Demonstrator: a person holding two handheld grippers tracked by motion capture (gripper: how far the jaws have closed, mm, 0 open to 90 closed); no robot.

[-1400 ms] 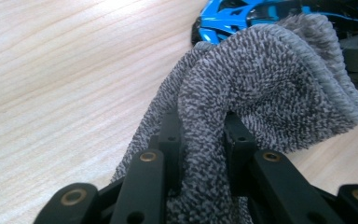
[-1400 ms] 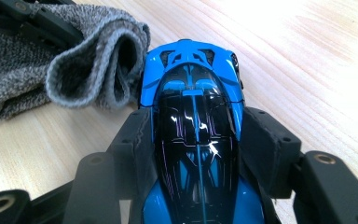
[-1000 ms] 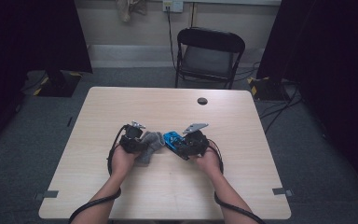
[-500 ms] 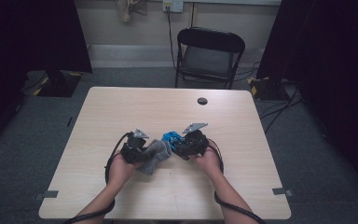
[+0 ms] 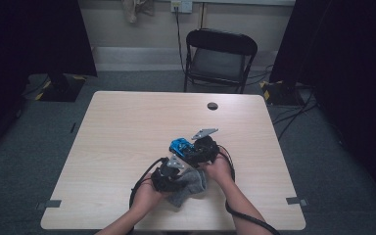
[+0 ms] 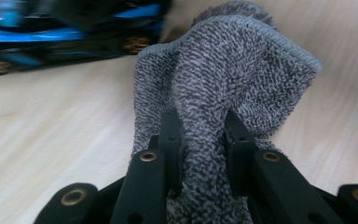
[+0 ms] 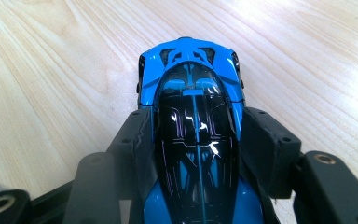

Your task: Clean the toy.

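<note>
My right gripper is shut on a blue and black toy car, its pads pressed on both sides of the body. In the high view the toy car rests on the wooden table near its middle, with my right gripper behind it. My left gripper is shut on a bunched grey knit cloth. From above, the left gripper and the grey cloth sit just in front of the car, near the person's side.
A small black round cap lies on the far part of the table. A black folding chair stands beyond the far edge. A black cable loops beside the left hand.
My left gripper has carried the grey cloth from the left side of the car rightward and toward the person's edge. The right gripper and the car have stayed put.
</note>
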